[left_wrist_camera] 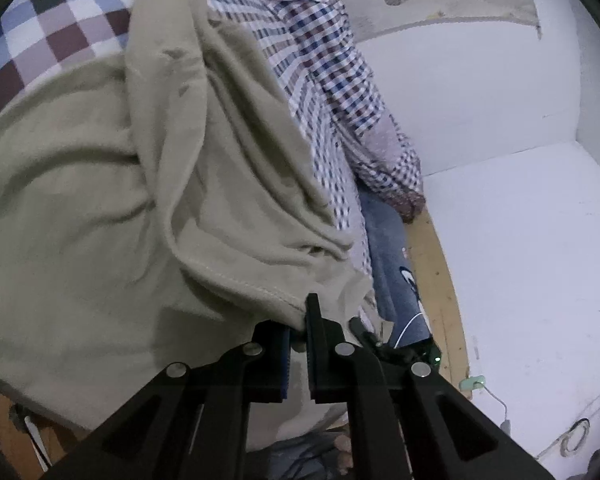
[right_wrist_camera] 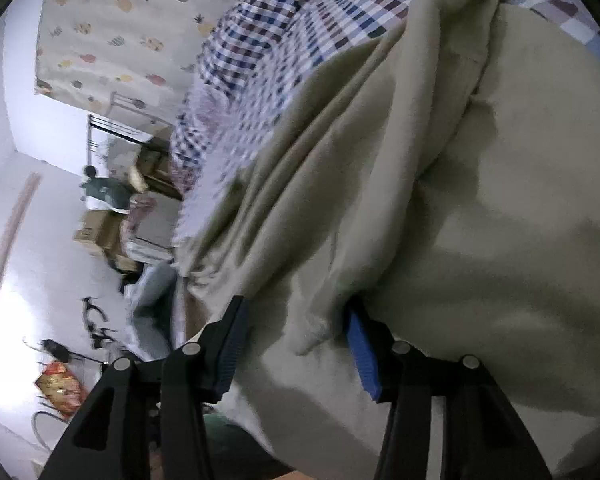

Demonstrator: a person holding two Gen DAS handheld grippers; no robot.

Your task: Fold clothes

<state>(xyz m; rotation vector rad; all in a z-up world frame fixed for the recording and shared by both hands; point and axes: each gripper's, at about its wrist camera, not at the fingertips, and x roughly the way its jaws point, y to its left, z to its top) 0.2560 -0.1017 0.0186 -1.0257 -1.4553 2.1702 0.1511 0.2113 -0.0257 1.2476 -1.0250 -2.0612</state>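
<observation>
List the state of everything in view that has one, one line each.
Left tongs: shut, pinching the stitched hem of the beige garment.
Right tongs: open, jaws wide apart, with a fold of the beige cloth between them, not clamped.
Beige garment: unfolded, bunched in deep wrinkles, lying on the bedspread.
Checked bedspread: spread on the bed, its edge hanging over the side.

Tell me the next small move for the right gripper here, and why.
Probably shut the right gripper on the beige garment. Its jaws stand wide apart with a fold of the cloth lying between them, not pinched. The left gripper already clamps the stitched hem, its jaws nearly together. The garment droops bunched over the checkered bedsheet, so both edges likely need holding first.
</observation>
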